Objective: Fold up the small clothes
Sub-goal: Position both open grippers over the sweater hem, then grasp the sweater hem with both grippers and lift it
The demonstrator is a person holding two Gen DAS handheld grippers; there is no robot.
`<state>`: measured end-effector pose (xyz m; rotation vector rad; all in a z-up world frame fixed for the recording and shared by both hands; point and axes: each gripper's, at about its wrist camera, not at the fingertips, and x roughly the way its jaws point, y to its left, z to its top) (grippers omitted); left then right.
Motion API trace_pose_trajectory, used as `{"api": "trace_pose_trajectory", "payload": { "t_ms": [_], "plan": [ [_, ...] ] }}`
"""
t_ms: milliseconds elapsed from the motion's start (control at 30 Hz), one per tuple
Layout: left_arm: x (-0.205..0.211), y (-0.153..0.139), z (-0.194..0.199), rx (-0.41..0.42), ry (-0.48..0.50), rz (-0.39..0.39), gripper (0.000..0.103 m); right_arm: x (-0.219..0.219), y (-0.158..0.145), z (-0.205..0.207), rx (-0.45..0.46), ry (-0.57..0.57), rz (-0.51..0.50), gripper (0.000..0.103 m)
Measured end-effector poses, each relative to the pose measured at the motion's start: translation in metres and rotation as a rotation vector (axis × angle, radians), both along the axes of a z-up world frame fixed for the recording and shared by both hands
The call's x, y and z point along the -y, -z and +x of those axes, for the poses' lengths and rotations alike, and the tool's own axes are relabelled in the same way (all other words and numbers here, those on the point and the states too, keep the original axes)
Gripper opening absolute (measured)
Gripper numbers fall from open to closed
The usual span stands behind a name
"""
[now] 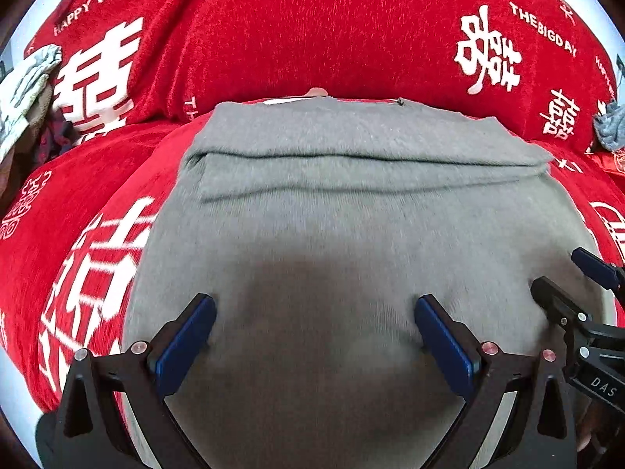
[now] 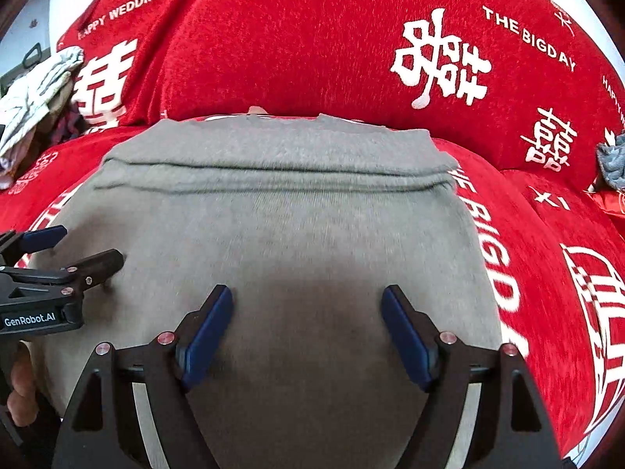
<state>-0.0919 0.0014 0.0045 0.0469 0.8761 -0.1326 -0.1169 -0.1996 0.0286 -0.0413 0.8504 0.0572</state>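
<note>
A grey knitted garment (image 1: 351,211) lies flat on a red sofa cover, with a folded band across its far part. My left gripper (image 1: 314,308) stands open just over the near left part of it, nothing between its blue pads. In the right wrist view the same grey garment (image 2: 281,226) fills the middle, and my right gripper (image 2: 306,301) hovers open over its near right part, holding nothing. Each gripper shows in the other's view: the right gripper (image 1: 566,273) at the right edge, the left gripper (image 2: 78,246) at the left edge, both with jaws apart.
The red sofa cover (image 1: 312,31) with white lettering covers seat and backrest. A pile of pale and patterned clothes (image 1: 27,93) lies at the far left. A small grey cloth (image 1: 609,125) sits at the far right. A person's hand (image 2: 21,387) holds the left gripper.
</note>
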Motion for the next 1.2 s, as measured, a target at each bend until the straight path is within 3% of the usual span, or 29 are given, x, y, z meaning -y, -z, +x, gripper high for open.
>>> {"api": "trace_pose_trajectory", "payload": {
  "t_ms": [100,233,367,467,533,600,700,767,833,1033,1067,1100,1133,1200],
  "plan": [
    [-0.005,0.002,-0.016,0.022,-0.008,-0.023,0.102,0.000,0.001,-0.020,0.023,-0.017,-0.007,0.081],
    [-0.004,0.006,-0.038,0.055,0.004,0.006,0.102,0.005,0.001,-0.044,0.038,-0.022,0.013,0.083],
    [-0.005,0.007,-0.054,0.046,0.016,0.014,0.102,0.001,0.004,-0.069,0.027,-0.064,-0.039,0.083],
    [-0.013,0.007,-0.063,-0.034,0.040,-0.004,0.102,0.004,0.002,-0.081,-0.028,-0.085,-0.043,0.084],
    [-0.031,0.002,-0.068,-0.043,-0.014,-0.040,0.102,0.009,-0.002,-0.087,-0.078,-0.103,-0.043,0.084],
    [-0.054,0.002,-0.070,-0.068,-0.095,-0.085,0.102,0.028,-0.007,-0.102,-0.082,-0.046,0.000,0.084],
    [-0.093,0.022,-0.064,-0.234,-0.210,-0.226,0.102,0.060,-0.002,-0.116,-0.135,0.079,0.068,0.084],
    [-0.103,0.027,-0.069,-0.252,-0.244,-0.298,0.102,0.073,0.008,-0.119,-0.199,0.117,0.119,0.084],
    [-0.094,0.030,-0.072,-0.284,-0.219,-0.286,0.102,0.076,0.017,-0.122,-0.246,0.127,0.155,0.085],
    [-0.059,0.033,-0.078,-0.345,-0.093,-0.198,0.102,0.042,0.026,-0.122,-0.311,-0.004,0.069,0.085],
    [-0.060,0.033,-0.078,-0.350,-0.094,-0.211,0.096,0.036,0.029,-0.122,-0.324,-0.025,0.053,0.084],
    [-0.061,0.031,-0.080,-0.353,-0.090,-0.231,0.084,0.035,0.029,-0.121,-0.325,-0.037,0.045,0.076],
    [-0.062,0.028,-0.084,-0.348,-0.087,-0.237,0.074,0.034,0.028,-0.122,-0.321,-0.037,0.035,0.052],
    [-0.060,0.018,-0.093,-0.329,-0.039,-0.232,0.016,0.037,0.022,-0.125,-0.303,-0.032,0.042,0.018]
  ]
}}
